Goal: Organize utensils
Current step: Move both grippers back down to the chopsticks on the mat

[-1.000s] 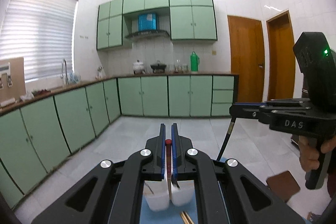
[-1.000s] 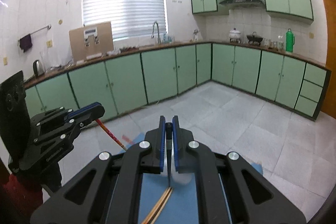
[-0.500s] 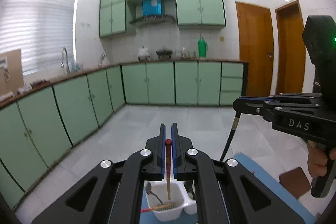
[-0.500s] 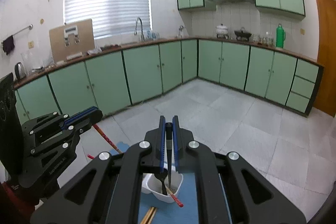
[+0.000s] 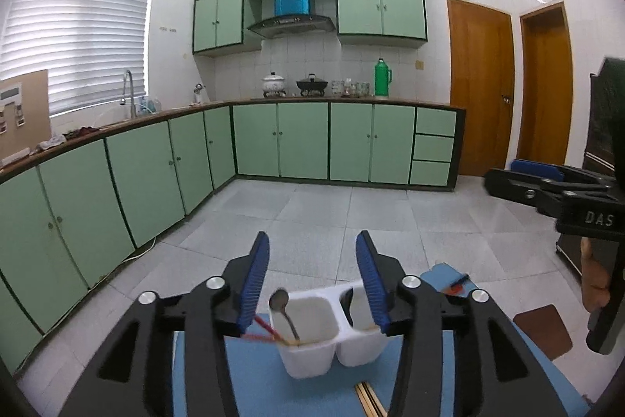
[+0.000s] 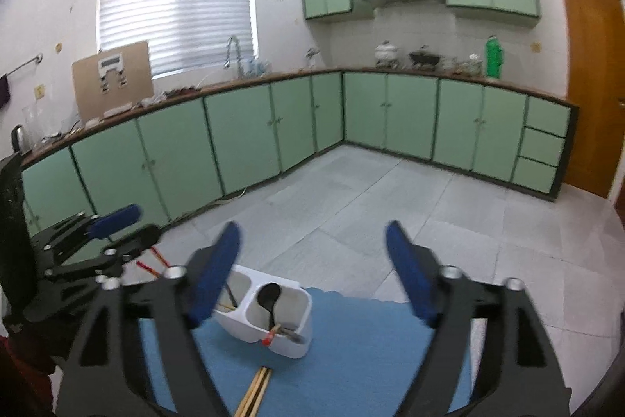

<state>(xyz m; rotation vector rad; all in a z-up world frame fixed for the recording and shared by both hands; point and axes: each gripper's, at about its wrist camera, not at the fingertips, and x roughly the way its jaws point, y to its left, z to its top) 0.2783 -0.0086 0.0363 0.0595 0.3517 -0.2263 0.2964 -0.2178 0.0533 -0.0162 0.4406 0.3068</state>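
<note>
Both grippers over the white holder, jaws opening, nothing btwn them.
Risk: left gripper (image 5: pixel 312 276) or right gripper (image 6: pixel 312 272) clips the light two-cup holder (image 6: pixel 269 315) at lower centre of frame & tips it. Cups hold a metal spoon (image 5: pixel 284 313), black spoon (image 6: pixel 270 299), red-tipped chopsticks (image 5: pixel 265 333); wooden chopsticks (image 6: pixel 254 391) lie loose on blue mat (image 6: pixel 371 346).

"DAS" on right gripper (image 5: pixel 547 178)

Each black gripper (image 5: pixel 312 276) has blue ribbed pads (image 5: pixel 256 280), silver screws (image 5: pixel 215 282) and white "DAS" lettering (image 5: pixel 599 219)
</note>
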